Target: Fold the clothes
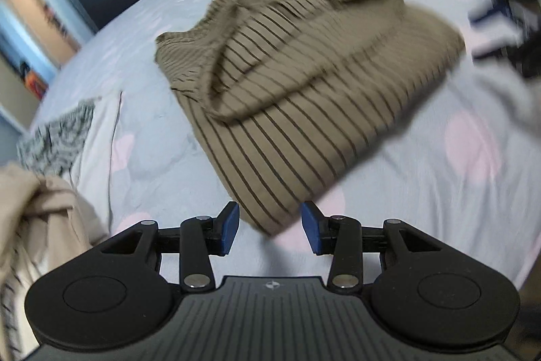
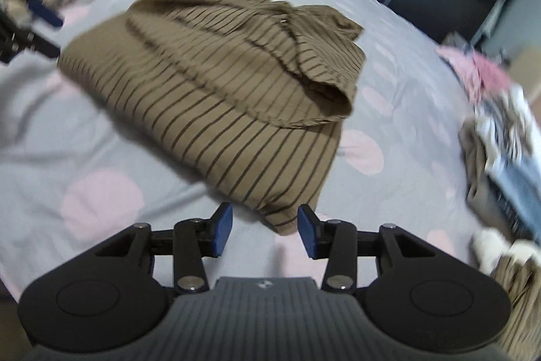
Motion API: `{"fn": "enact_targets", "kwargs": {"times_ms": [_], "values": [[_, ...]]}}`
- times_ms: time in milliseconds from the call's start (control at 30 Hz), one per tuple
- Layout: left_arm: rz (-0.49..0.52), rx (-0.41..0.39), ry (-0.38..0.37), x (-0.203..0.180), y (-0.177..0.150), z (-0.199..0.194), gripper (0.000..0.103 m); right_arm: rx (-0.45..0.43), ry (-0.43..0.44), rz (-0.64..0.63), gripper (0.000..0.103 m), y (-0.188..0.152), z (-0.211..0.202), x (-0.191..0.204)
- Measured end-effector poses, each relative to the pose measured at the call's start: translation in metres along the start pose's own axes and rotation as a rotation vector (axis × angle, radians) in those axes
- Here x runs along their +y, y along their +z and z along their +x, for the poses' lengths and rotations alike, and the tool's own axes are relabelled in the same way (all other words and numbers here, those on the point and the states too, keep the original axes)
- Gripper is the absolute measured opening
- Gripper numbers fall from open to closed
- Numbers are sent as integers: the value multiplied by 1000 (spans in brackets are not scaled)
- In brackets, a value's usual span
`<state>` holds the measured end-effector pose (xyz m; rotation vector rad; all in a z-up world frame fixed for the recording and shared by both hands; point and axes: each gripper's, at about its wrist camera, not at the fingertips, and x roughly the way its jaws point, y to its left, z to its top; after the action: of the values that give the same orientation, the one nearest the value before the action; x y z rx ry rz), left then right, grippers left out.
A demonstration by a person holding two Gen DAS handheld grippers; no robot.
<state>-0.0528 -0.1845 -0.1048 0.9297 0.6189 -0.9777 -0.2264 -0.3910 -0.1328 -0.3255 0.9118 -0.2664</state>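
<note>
The left gripper (image 1: 269, 227) has its blue fingers (image 1: 228, 227) partly open, and nothing is held between them. A corner of the brown striped shirt (image 1: 297, 110) shows in the gap, lying on the bed below, not pinched. The right gripper (image 2: 265, 230) looks the same: its blue fingers (image 2: 221, 229) are partly open and empty, with another corner of the shirt just ahead of them. The shirt lies folded in the middle of the bed (image 2: 101, 137), with one loose part bunched on top. The bed cover is grey with pink spots. Piles of other clothes (image 2: 500, 131) lie near the bed's edges, well apart from the shirt.
</note>
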Motion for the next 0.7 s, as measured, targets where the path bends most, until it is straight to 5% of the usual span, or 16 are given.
{"fn": "enact_targets", "kwargs": {"times_ms": [167,500,700], "values": [[156,13,164,-26,-7,16,39,10,-117,-201,50,-9,12,33],[366,-25,269,-55,-13,47,38,-33,-246,-450,51,-16,39,57],[398,-56,313,-57,-12,57,36,-70,-289,-518,48,-14,55,60]]}}
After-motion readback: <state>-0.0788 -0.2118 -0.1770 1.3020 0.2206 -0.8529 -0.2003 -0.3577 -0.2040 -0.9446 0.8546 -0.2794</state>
